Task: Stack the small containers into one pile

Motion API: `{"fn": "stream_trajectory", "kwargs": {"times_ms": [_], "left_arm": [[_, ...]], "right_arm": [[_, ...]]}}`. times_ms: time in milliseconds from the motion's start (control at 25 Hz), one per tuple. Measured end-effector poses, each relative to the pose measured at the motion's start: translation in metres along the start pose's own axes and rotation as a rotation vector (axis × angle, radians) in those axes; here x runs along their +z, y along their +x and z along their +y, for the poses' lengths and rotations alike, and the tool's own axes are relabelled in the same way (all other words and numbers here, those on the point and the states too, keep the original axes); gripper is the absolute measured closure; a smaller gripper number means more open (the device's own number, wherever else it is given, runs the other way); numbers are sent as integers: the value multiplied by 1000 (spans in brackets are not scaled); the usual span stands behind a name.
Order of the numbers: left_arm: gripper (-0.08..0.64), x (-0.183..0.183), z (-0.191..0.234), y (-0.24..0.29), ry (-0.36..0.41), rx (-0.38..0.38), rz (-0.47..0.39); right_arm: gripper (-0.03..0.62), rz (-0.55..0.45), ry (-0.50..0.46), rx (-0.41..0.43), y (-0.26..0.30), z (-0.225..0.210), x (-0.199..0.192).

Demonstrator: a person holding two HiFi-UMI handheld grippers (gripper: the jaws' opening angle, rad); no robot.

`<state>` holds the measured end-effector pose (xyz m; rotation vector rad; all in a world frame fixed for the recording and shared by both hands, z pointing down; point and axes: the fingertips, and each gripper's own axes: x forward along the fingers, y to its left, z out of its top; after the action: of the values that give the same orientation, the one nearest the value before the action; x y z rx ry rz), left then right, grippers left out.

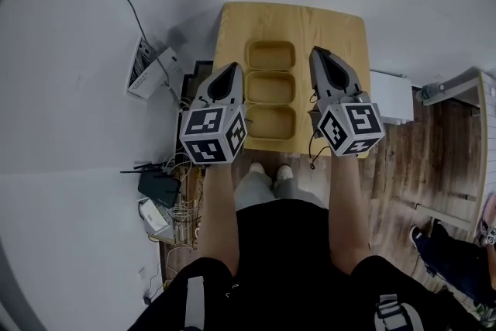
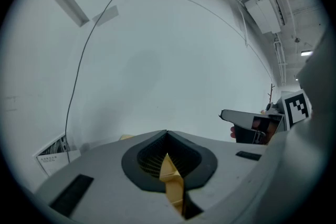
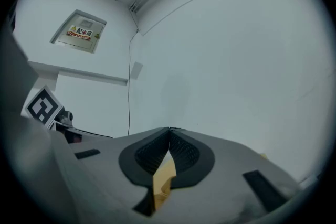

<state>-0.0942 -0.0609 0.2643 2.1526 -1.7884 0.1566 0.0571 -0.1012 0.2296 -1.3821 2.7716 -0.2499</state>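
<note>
Forearms (image 1: 221, 213) extended; left gripper (image 1: 233, 66) and right gripper (image 1: 315, 52) both clamped closed, empty, flanking three unstacked tan containers (image 1: 270, 87) in a row on wooden table (image 1: 341, 27).

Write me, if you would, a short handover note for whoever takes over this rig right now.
Left hand-held gripper: shut, empty, at the left of the row.
Right hand-held gripper: shut, empty, at the right of the row.
Things: three small tan containers lie in one row on the wooden table: far container, middle container, near container. All are upright and separate.
Done: nothing stacked yet.
Left: open a gripper, lift one container into the next, then put that pair into the third.
</note>
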Motion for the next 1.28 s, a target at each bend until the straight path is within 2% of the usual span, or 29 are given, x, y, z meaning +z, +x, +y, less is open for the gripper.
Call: {"fn": "stream_trajectory", "kwargs": {"times_ms": [360, 760, 1040, 1200, 1240, 1280], "left_arm": [[552, -93, 20, 19, -73, 9, 196], [552, -176, 36, 24, -122, 12, 374], [552, -222, 35, 19, -147, 14, 456], [551, -240, 35, 15, -129, 14, 502], [535, -244, 35, 15, -119, 11, 516], [484, -247, 34, 15, -113, 5, 531]], "right_arm": [[589, 204, 85, -67, -5, -10, -102], [589, 394, 154, -110, -30, -8, -193], [589, 506, 175, -159, -51, -13, -239], [587, 571, 167, -189, -58, -15, -258], [575, 581, 168, -190, -58, -14, -261], [553, 592, 168, -191, -59, -14, -265]]}}
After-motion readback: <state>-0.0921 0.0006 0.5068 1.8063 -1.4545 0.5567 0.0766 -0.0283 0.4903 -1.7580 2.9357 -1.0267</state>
